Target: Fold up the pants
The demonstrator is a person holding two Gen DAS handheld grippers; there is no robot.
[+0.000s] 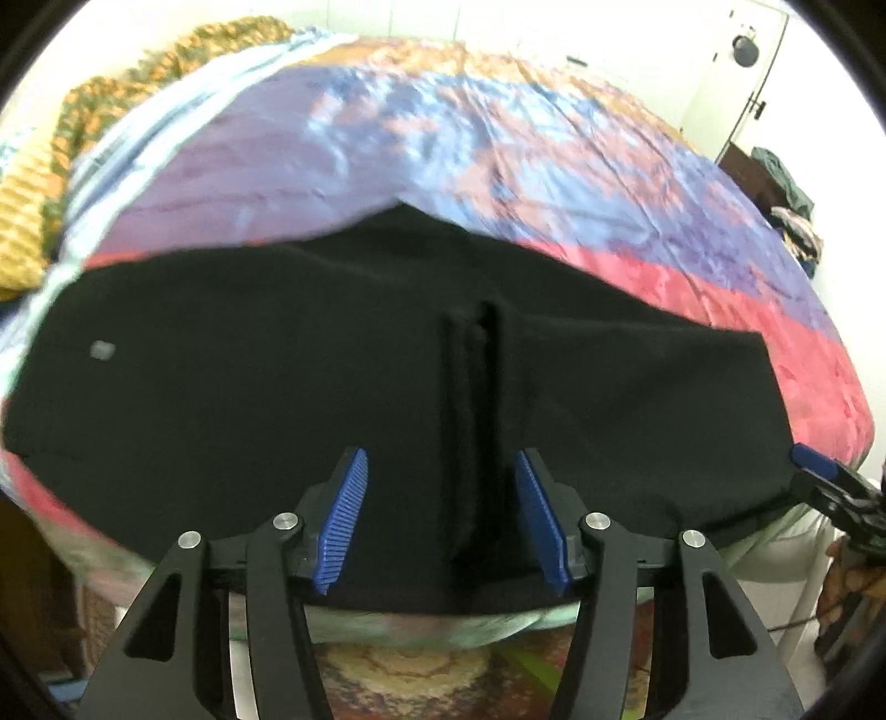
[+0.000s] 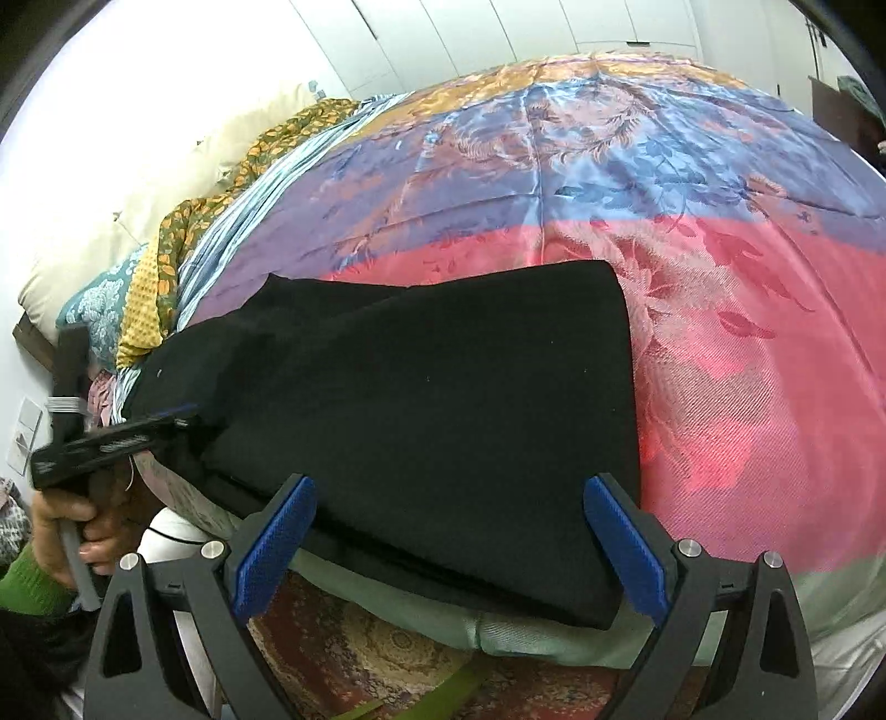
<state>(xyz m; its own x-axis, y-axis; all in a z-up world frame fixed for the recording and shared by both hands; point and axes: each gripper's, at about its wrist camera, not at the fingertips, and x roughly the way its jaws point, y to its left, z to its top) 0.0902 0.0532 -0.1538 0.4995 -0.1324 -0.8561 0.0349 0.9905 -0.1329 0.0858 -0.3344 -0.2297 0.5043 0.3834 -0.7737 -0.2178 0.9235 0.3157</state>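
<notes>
Black pants [image 1: 277, 387] lie flat along the near edge of the bed, also seen in the right wrist view [image 2: 432, 387]. A raised vertical pleat of fabric [image 1: 476, 387] stands in the pants between the blue pads of my left gripper [image 1: 440, 471], which is open over the near hem. My right gripper [image 2: 448, 498] is open, its fingers straddling the near edge of the pants by the right end. The left gripper also shows in the right wrist view [image 2: 166, 421], at the pants' left part. The right gripper shows in the left wrist view [image 1: 814, 462].
The bed has a satin cover [image 2: 720, 332] in pink, blue, purple and orange bands. Pillows and patterned cloths [image 2: 166, 221] lie at the far left. A patterned rug [image 2: 360, 653] is on the floor below. White wardrobe doors [image 2: 470, 33] stand behind the bed.
</notes>
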